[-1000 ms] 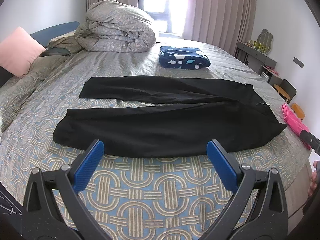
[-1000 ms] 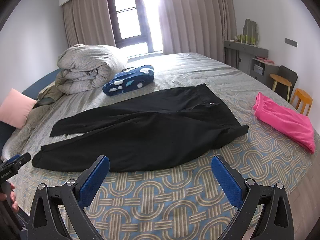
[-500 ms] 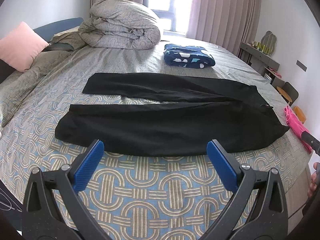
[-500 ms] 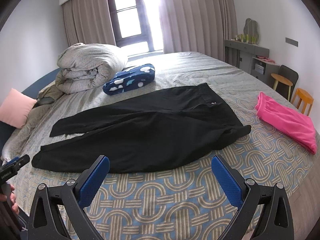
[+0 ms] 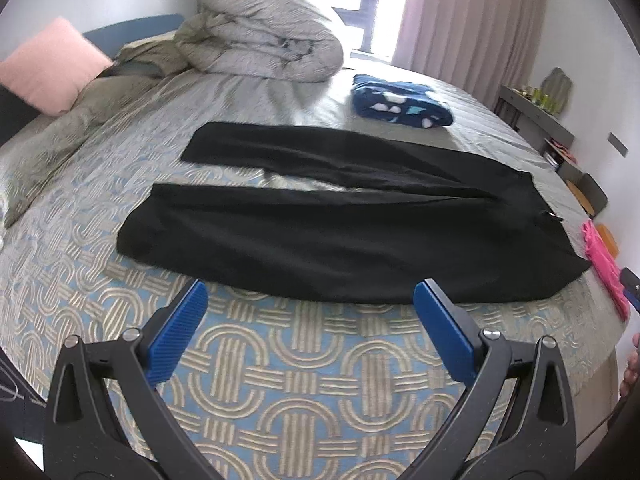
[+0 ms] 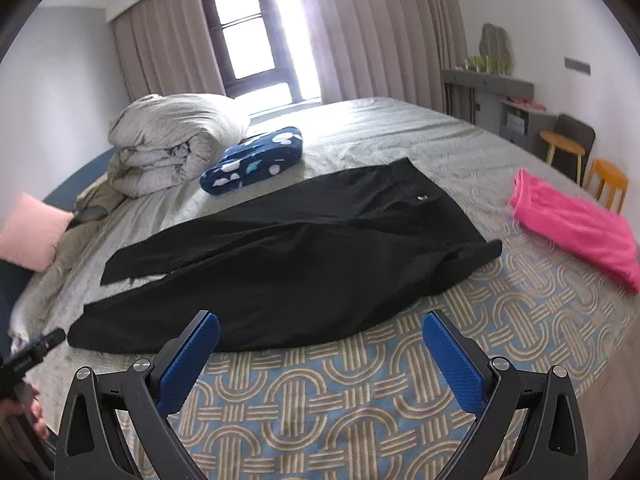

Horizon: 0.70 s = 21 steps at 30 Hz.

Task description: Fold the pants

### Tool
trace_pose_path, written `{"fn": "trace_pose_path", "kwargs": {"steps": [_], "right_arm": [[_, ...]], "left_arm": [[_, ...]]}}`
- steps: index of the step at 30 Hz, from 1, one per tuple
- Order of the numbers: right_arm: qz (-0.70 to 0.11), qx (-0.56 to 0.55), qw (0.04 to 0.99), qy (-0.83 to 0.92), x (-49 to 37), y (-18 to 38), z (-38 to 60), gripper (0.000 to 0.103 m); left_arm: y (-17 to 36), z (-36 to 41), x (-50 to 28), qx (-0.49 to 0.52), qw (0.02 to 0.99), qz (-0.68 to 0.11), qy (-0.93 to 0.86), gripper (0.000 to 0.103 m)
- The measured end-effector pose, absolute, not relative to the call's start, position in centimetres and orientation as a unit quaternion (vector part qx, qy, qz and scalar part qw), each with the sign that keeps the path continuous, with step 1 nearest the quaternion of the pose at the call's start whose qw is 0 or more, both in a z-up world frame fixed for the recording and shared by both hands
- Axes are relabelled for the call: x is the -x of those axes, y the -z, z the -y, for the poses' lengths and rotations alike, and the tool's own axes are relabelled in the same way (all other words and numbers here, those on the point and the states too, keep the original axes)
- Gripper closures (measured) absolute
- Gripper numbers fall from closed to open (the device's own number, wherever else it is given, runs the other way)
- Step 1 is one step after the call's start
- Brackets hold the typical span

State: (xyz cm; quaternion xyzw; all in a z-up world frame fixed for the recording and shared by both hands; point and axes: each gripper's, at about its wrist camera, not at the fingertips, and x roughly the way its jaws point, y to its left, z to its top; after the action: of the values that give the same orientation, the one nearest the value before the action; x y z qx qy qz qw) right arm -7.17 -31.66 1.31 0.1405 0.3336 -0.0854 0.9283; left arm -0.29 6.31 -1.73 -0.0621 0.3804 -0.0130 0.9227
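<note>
The black pants lie flat across the middle of the bed, both legs spread in a narrow V with the cuffs toward the left of the frame and the waistband at the right. In the left wrist view the near leg's lower edge runs just above the left gripper, whose blue pads stand wide apart with nothing between them. A broad strip of bare patterned bedspread fills the lower centre of that view, between the pants and the bed's near edge.

In the right wrist view the right gripper is likewise spread wide and empty, its pads framing the near hem of the pants. The waistband corner reaches toward the right, stopping well short of a pink garment in the right middle of the frame; open bedspread lies between them. A small light tag sits near the waistband, too small to read.

Beyond the pants, in the upper centre, a folded navy blanket with white patches lies apart from the far leg, and a rolled grey duvet sits at upper left. A pink pillow rests at the far left edge. The bed's right edge drops toward wooden stools and a grey shelf along the wall.
</note>
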Motion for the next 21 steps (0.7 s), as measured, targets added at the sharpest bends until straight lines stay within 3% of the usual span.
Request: {"fn": "trace_pose_path", "kwargs": {"steps": [11, 21], "right_arm": [[-0.347, -0.206, 0.907, 0.12, 6.3, 1.3, 37.0, 0.0], [-0.376, -0.247, 0.884, 0.128, 3.8, 4.9, 39.1, 0.018]], "left_arm": [[6.1, -13.2, -2.4, 0.158, 0.893, -0.417, -0.058, 0.007], [10.0, -15.2, -5.3, 0.238, 0.864, -0.44, -0.06, 0.012]]}}
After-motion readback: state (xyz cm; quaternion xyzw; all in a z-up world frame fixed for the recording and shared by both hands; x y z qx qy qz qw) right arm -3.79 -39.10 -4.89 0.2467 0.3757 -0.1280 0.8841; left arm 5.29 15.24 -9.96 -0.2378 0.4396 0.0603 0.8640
